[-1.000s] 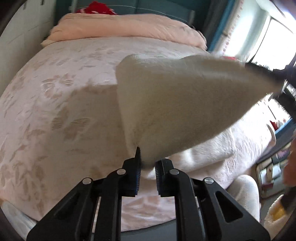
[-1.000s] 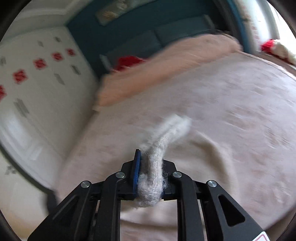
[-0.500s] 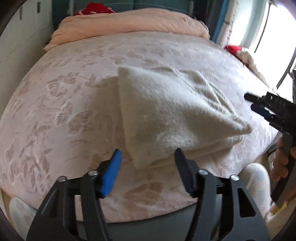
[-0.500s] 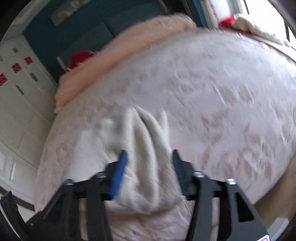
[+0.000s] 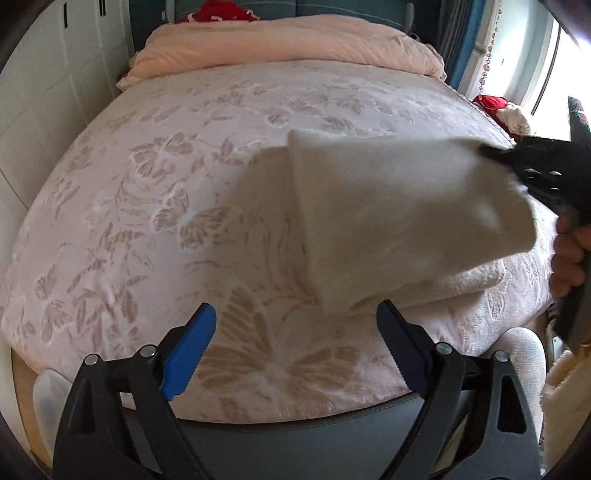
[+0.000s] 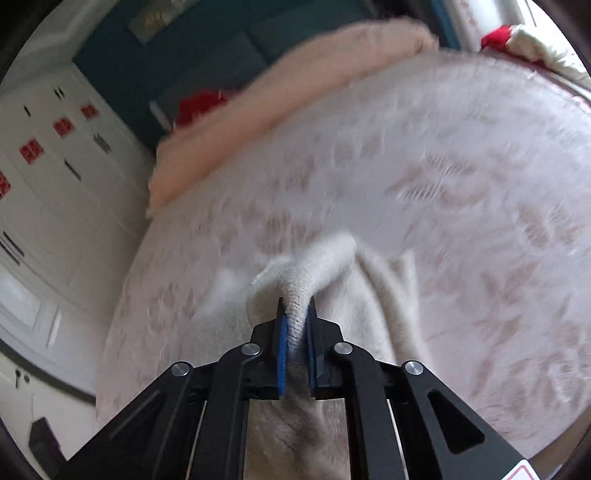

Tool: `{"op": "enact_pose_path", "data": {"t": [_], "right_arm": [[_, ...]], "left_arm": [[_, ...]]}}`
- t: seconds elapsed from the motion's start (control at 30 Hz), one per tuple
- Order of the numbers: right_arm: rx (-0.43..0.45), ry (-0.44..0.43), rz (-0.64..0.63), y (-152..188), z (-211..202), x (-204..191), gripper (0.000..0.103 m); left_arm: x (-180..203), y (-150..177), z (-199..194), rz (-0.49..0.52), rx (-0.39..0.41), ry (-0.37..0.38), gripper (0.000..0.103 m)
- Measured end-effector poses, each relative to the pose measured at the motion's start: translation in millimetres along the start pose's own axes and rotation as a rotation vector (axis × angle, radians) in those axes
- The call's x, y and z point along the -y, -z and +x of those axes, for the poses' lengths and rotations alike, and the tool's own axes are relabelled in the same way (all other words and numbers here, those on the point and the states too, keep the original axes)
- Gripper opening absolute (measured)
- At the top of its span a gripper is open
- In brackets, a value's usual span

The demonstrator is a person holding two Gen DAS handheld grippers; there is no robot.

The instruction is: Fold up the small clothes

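Note:
A cream knitted garment (image 5: 388,214) lies folded on the pink butterfly-patterned bedspread (image 5: 166,192), near the bed's front right. In the left wrist view my right gripper (image 5: 487,151) lifts the garment's right side off the bed, so its top layer hangs stretched and blurred. The right wrist view shows the right gripper (image 6: 296,304) shut on a thick fold of the garment (image 6: 317,262). My left gripper (image 5: 295,308) hovers just in front of the garment's near corner. Its jaws are opening, with only bedspread between them.
A folded pink quilt (image 5: 288,44) lies across the head of the bed, with something red (image 5: 218,7) behind it. White wardrobe doors (image 5: 55,92) stand on the left. Red and white clothes (image 5: 506,110) lie by the window. A person's hand (image 5: 569,258) holds the right gripper.
My left gripper let go of the garment's near corner and spread wide. The right gripper opened as the garment dropped onto the bed, then shut on a fold and raised the right side.

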State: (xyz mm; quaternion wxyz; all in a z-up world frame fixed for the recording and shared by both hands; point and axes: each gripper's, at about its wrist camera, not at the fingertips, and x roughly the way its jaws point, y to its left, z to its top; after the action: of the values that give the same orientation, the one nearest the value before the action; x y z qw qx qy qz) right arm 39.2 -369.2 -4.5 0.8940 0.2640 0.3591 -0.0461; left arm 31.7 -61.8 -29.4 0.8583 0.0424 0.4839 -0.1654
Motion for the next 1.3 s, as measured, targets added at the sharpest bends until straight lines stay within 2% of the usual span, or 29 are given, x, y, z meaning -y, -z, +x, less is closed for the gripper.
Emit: {"op": "enact_pose_path", "data": {"t": [0.03, 0.1, 0.13, 0.2, 0.27, 0.33, 0.4, 0.43, 0.5, 0.57, 0.6, 0.63, 0.67, 0.7, 0.73, 0.8, 0.87, 0.9, 1.0, 1.03, 1.1, 1.17, 1.2, 1.27, 1.3], "right_arm": [[-0.025, 0.061, -0.020, 5.0, 8.7, 8.3, 0.008], [-0.201, 0.174, -0.100, 27.2, 54.2, 23.7, 0.009], [-0.250, 0.190, -0.124, 39.4, 68.3, 30.4, 0.009], [-0.182, 0.181, -0.159, 38.6, 50.4, 21.9, 0.012], [-0.099, 0.172, -0.124, 30.6, 13.6, 4.3, 0.017], [-0.023, 0.120, -0.160, 25.9, -15.8, -19.4, 0.017], [-0.005, 0.055, -0.203, 28.1, -30.8, -46.0, 0.017], [-0.025, -0.017, -0.222, 34.7, -34.5, -63.4, 0.017], [-0.078, -0.077, -0.262, 44.1, -23.4, -83.1, 0.016], [-0.165, -0.067, -0.310, 69.0, 12.4, -100.4, 0.017], [-0.242, -0.055, -0.320, 83.1, 39.2, -100.8, 0.016], [-0.345, -0.025, -0.332, 105.8, 72.7, -95.2, 0.007], [-0.345, -0.043, -0.326, 116.2, 81.3, -91.6, 0.007], [-0.316, -0.046, -0.311, 113.8, 72.1, -95.7, 0.007], [-0.317, -0.038, -0.293, 108.2, 63.2, -99.6, 0.009], [-0.257, -0.070, -0.268, 91.6, 37.9, -111.3, 0.009], [-0.209, -0.084, -0.324, 89.8, 18.4, -125.3, 0.009], [-0.219, -0.073, -0.345, 94.0, 19.1, -126.5, 0.009], [-0.366, -0.002, -0.399, 126.4, 72.0, -109.3, 0.003], [-0.340, -0.027, -0.398, 136.6, 77.7, -101.7, 0.003], [-0.318, -0.059, -0.335, 125.0, 63.3, -100.9, 0.004], [-0.274, -0.083, -0.255, 106.8, 39.6, -96.1, 0.015], [-0.242, -0.083, -0.245, 98.1, 29.2, -92.6, 0.017], [-0.157, -0.022, -0.239, 79.4, 4.9, -74.8, 0.030], [-0.138, 0.008, -0.234, 75.6, -2.4, -66.0, 0.031]], "left_arm": [[-0.4, 0.5, 3.1, -0.006, -0.010, 0.002, 0.086], [1.8, 2.2, 9.3, -0.006, -0.025, 0.002, 0.086], [4.1, 2.9, 11.1, 0.000, -0.028, -0.002, 0.086], [9.0, 3.9, 11.1, 0.019, -0.027, -0.012, 0.086], [10.9, 5.0, 9.8, 0.032, -0.023, -0.021, 0.086], [10.0, 5.6, 10.8, 0.033, -0.025, -0.024, 0.087], [6.1, 5.8, 14.3, 0.012, -0.040, -0.029, 0.087], [4.1, 5.9, 15.5, -0.001, -0.047, -0.027, 0.087], [-0.6, 6.7, 15.8, -0.026, -0.055, -0.028, 0.087], [-4.5, 7.4, 14.0, -0.042, -0.054, -0.035, 0.087], [-6.9, 7.5, 11.9, -0.047, -0.053, -0.039, 0.087], [-8.5, 7.4, 9.6, -0.048, -0.049, -0.043, 0.087], [-10.0, 6.6, 7.0, -0.048, -0.044, -0.053, 0.087], [-11.6, 5.7, 4.1, -0.044, -0.038, -0.065, 0.087], [-13.1, 4.8, 1.4, -0.035, -0.032, -0.075, 0.087], [-15.3, 4.1, -1.0, -0.028, -0.022, -0.095, 0.087], [-16.6, 3.6, 1.4, -0.036, -0.028, -0.094, 0.087], [-16.3, 3.3, 2.9, -0.040, -0.034, -0.092, 0.087], [-12.8, 3.7, 5.7, -0.037, -0.045, -0.088, 0.087], [-11.1, 4.1, 5.2, -0.029, -0.043, -0.090, 0.087], [-7.8, 5.0, 3.7, -0.008, -0.038, -0.101, 0.087], [-6.5, 4.7, 4.2, 0.003, -0.040, -0.112, 0.087], [-6.3, 3.5, 5.0, -0.003, -0.042, -0.105, 0.087], [-5.3, 0.5, 7.6, -0.015, -0.046, -0.091, 0.087], [-3.0, -1.7, 10.2, -0.018, -0.053, -0.087, 0.087]]}}
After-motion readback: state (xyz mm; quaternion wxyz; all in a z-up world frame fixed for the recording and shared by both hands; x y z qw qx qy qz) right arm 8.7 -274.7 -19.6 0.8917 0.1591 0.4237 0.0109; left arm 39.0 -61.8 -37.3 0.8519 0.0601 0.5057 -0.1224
